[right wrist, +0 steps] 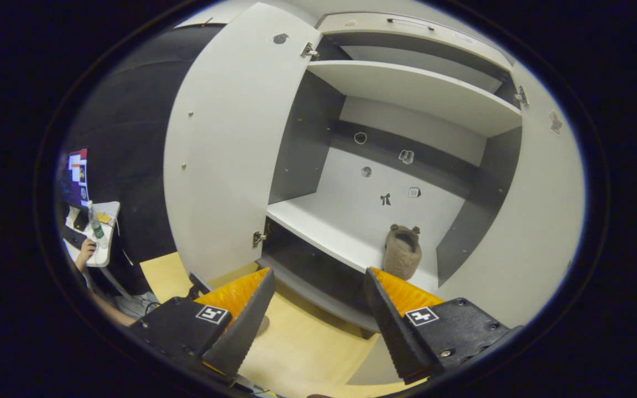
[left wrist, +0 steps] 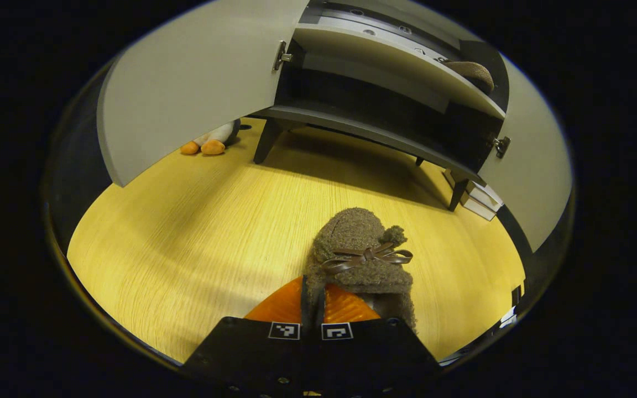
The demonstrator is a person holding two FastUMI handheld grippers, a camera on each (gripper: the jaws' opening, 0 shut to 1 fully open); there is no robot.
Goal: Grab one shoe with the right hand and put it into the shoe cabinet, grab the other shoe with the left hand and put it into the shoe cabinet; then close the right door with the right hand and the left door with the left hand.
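**Q:** So which step is in hand?

**A:** The second shoe. In the left gripper view, the left gripper [left wrist: 312, 309] is closed on the heel edge of a fuzzy brown shoe [left wrist: 360, 251] with a small bow, its fingers nearly together with the shoe's rim pinched between them. The shoe is over the yellow wooden floor [left wrist: 197, 232], toe pointing toward the shoe cabinet [left wrist: 385, 97]; whether it is lifted or resting on the floor, I cannot tell.

**Q:** And the first shoe?

**A:** It is already inside. In the right gripper view, the matching shoe [right wrist: 402, 251] stands on the cabinet's lower shelf [right wrist: 329, 221], toward the right side. The right gripper [right wrist: 318, 309] is open and holds nothing, hanging just in front of that shelf.

**Q:** Are the doors closed?

**A:** No. Both the left door [right wrist: 224, 143] and the right door [right wrist: 528, 221] stand wide open.

**Q:** What does the next move call for?

**A:** Probably carrying the held shoe forward and up between the open doors, onto the shelf beside its mate, then releasing. Closing the doors comes after.
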